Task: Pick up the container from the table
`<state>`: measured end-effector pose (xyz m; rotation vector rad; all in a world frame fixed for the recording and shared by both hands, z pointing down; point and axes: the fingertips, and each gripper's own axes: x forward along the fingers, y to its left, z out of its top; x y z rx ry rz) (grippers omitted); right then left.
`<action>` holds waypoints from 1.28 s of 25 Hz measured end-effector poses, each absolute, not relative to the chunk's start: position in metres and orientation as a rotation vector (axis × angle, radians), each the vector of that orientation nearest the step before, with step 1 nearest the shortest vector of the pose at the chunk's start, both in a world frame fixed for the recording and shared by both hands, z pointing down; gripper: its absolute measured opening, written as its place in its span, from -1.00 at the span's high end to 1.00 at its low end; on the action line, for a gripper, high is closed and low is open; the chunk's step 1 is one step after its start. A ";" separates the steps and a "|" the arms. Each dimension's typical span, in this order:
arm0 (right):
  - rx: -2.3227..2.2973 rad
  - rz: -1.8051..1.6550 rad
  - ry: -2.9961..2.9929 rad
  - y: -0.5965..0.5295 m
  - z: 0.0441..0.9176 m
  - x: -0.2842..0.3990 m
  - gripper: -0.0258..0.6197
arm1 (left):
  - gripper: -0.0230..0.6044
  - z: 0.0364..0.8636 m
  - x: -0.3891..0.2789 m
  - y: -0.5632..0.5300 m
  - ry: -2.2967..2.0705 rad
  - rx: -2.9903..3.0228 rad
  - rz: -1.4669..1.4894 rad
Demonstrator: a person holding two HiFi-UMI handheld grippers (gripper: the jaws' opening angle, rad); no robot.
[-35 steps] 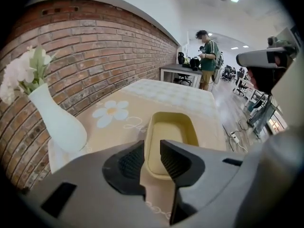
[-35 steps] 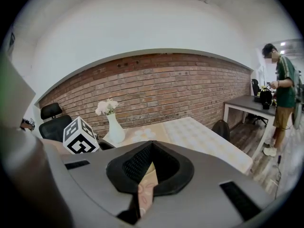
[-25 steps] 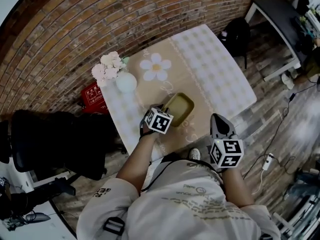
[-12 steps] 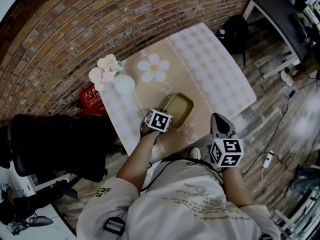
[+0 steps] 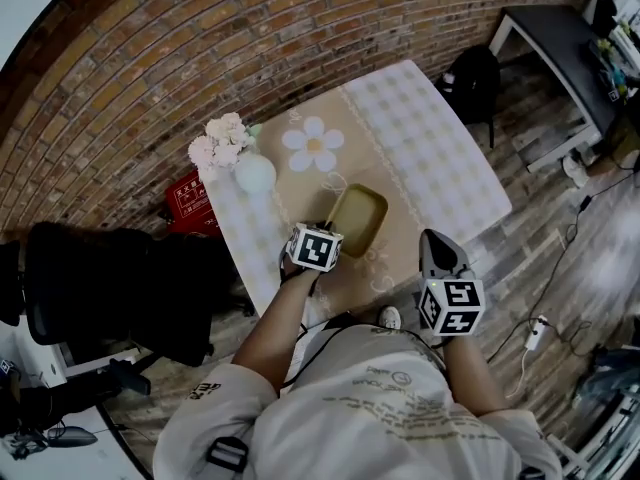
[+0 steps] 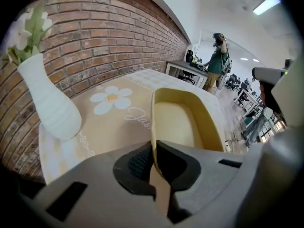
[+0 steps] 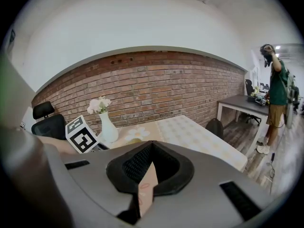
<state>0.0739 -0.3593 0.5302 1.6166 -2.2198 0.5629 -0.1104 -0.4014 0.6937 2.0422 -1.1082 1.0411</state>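
Yellow near rim of the container (image 6: 184, 120) is pinched by your left tool (image 6: 153, 152), whose jaws are drawn narrow onto that one wall. Your right tool (image 7: 147, 170) is held off the table (image 5: 430, 138), at 4 o'clock of the container, jaws together on nothing. The container lies toward the table's near edge, with a white vase (image 5: 254, 173) at its 10 o'clock. Judgement: the grasp is made and the lift is the step in hand. Raise it straight and level, because a one-sided rim hold may let it swing.

The cloth-covered table (image 5: 497, 206) bears a white vase (image 5: 254, 173) of flowers and a yellow container (image 5: 358, 218).
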 end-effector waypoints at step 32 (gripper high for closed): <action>1.461 0.480 -2.474 -0.343 0.498 0.046 0.92 | 0.90 0.555 -0.113 -0.328 -1.359 1.878 0.690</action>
